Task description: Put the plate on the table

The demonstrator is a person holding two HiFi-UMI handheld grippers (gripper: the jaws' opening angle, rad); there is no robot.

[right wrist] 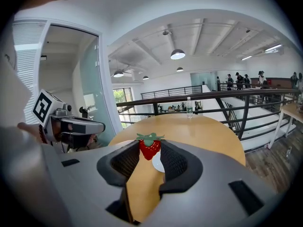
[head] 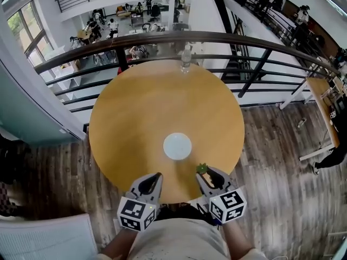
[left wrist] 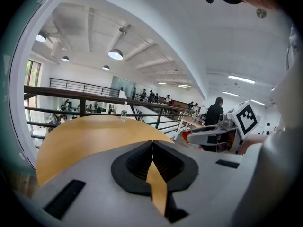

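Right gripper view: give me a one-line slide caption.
Right gripper clamps a red, green-leafed strawberry over the round wooden table, white plate beyond.

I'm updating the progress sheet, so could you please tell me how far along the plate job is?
Done: the white plate lies flat on the round table, apart from both grippers. In hand: the right gripper pinches a strawberry over the table's near edge; the left gripper is shut and empty. Left: for the plate, seemingly nothing; the strawberry probably goes onto it next.
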